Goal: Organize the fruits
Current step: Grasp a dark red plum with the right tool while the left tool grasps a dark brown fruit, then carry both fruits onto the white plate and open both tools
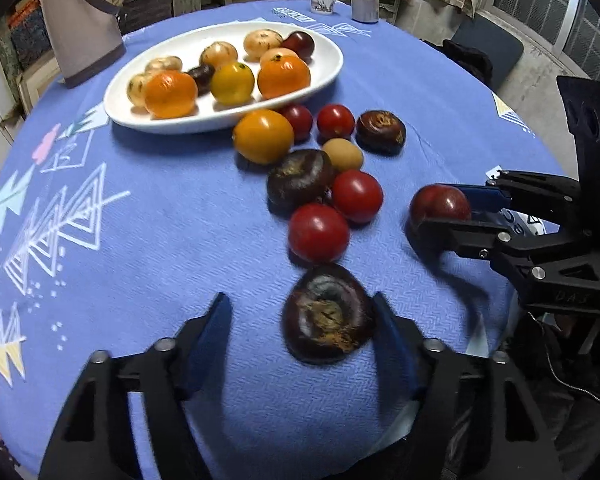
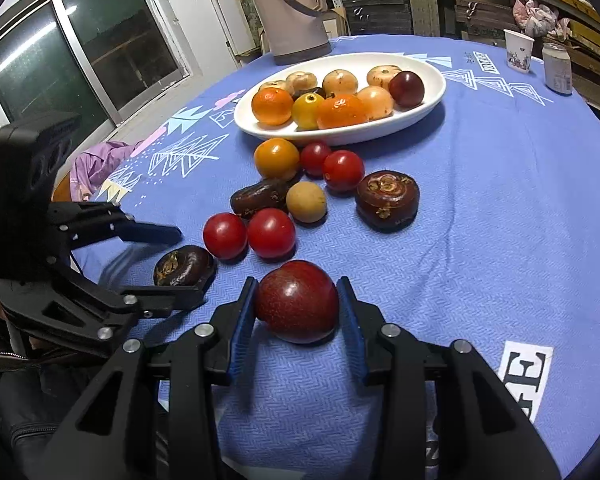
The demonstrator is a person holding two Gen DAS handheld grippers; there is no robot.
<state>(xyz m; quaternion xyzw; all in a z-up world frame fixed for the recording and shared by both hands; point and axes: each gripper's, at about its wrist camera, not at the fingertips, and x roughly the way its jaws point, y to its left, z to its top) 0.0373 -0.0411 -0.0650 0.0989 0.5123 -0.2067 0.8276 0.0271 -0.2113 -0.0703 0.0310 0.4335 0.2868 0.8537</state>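
Gripping the dark red plum (image 2: 297,301) on the blue tablecloth (image 2: 480,216), the right gripper (image 2: 298,312) should lift straight; the left gripper (image 1: 302,320), half open, must centre on the brown water chestnut (image 1: 327,318) before squeezing, then carry to the white plate (image 1: 324,76).

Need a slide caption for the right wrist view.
Right tongs grip a dark red plum; white plate of fruit waits beyond.

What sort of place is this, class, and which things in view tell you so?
Probably a home room doubling as storage: a round table under a blue patterned cloth, a white oval plate of fruit, a beige thermos jug, stacked wooden frames behind.
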